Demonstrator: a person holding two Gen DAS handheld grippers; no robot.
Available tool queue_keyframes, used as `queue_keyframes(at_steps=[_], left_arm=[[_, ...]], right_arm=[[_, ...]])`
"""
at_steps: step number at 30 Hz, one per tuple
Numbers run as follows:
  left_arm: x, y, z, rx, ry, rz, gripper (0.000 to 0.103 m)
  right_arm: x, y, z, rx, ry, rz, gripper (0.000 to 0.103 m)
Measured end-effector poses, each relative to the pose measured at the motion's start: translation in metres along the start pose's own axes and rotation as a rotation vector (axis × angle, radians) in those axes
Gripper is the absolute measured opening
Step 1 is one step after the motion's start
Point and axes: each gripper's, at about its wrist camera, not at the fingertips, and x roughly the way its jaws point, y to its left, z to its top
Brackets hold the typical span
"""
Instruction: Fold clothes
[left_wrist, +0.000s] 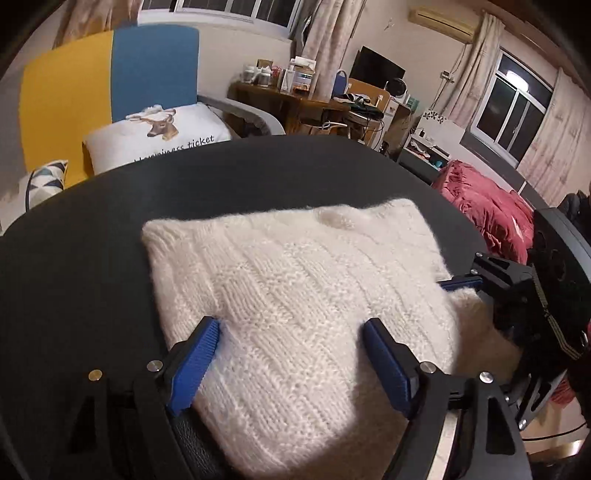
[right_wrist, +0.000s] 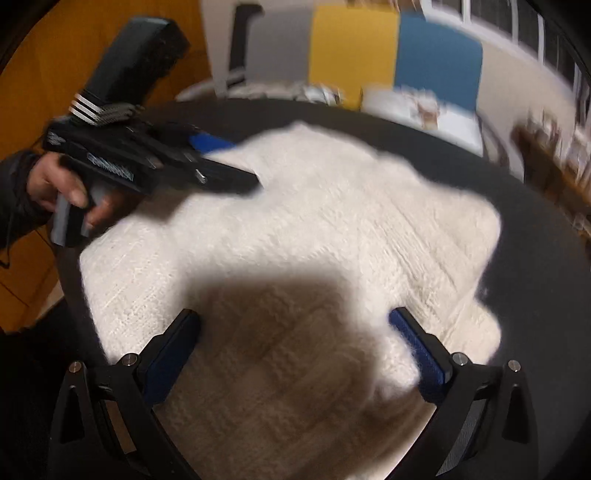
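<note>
Folded sweater (left_wrist: 295, 295) on round table (left_wrist: 92, 240), sofa (left_wrist: 110, 85) behind table, pillow (left_wrist: 162, 136) on sofa

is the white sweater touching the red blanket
Apart. The left wrist view shows the white sweater on the black table, with dark tabletop between it and the red blanket beyond the edge.

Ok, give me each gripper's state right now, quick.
Left gripper: open, jaws wide over the white sweater, holding nothing.
Right gripper: open over the same sweater, holding nothing.
</note>
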Motion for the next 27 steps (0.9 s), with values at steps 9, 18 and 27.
queue_keyframes(at_steps=[9, 18, 27], left_arm=[[0.006, 0.008, 0.053, 0.024, -0.03, 0.023, 0.078], [0.036, 0.03, 0.047, -0.106, 0.077, -0.019, 0.082], [-0.012, 0.081, 0.01, -0.307, 0.025, -0.086, 0.081]], right_arm=[[-0.03, -0.025, 0.037, -0.07, -0.105, 0.068, 0.103], [0.017, -0.076, 0.042, 0.054, -0.004, 0.198, 0.103], [-0.065, -0.099, -0.014, 0.393, -0.067, 0.261, 0.103]])
